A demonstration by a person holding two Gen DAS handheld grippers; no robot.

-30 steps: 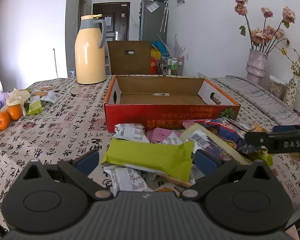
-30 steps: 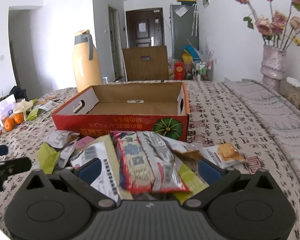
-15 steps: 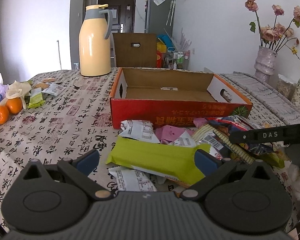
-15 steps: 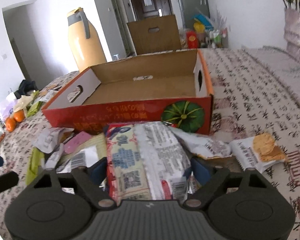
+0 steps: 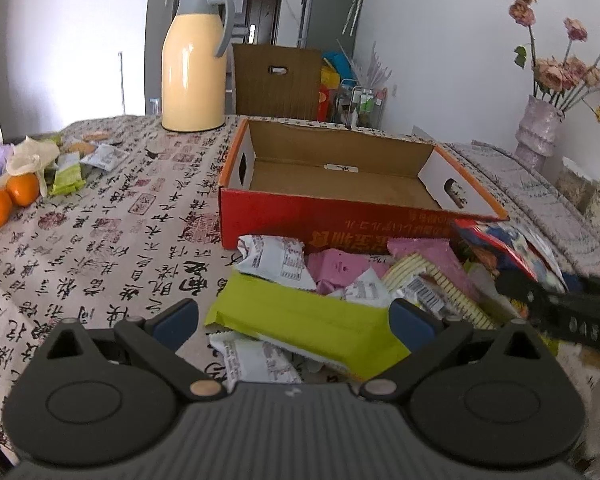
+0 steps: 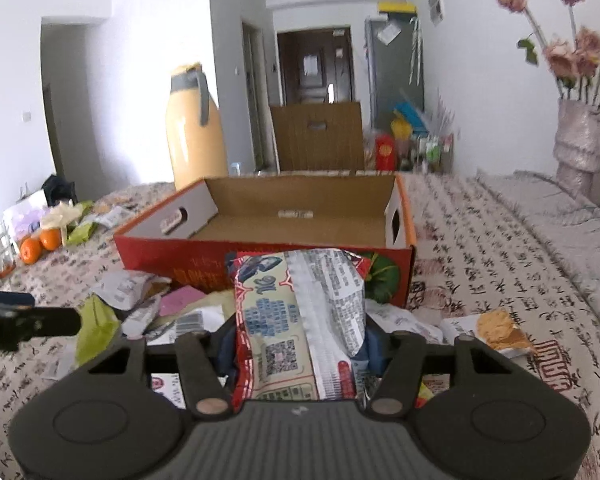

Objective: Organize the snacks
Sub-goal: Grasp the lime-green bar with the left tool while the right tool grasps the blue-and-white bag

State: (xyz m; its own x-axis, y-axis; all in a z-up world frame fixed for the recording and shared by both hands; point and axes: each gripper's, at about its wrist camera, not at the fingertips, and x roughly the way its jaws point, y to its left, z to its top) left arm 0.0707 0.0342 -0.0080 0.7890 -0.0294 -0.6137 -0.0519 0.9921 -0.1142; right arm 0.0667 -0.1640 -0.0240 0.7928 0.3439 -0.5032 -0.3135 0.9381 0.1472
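Note:
A pile of snack packets lies on the patterned tablecloth in front of an open red cardboard box, whose inside shows bare cardboard. My right gripper has its jaws closing on a red-and-white snack bag; the pads press its sides and the bag stands up in front of the box. My left gripper is open wide over a lime-green packet that lies flat between its fingers, not pinched. White and pink packets lie behind it.
A tall yellow thermos stands behind the box at the left. Oranges and small packets lie at the far left. A flower vase stands at the right. A cracker packet lies right of the pile.
The right jaws have narrowed onto the red-and-white bag, which now stands raised before the box. The left gripper has shifted slightly, still open over the green packet.

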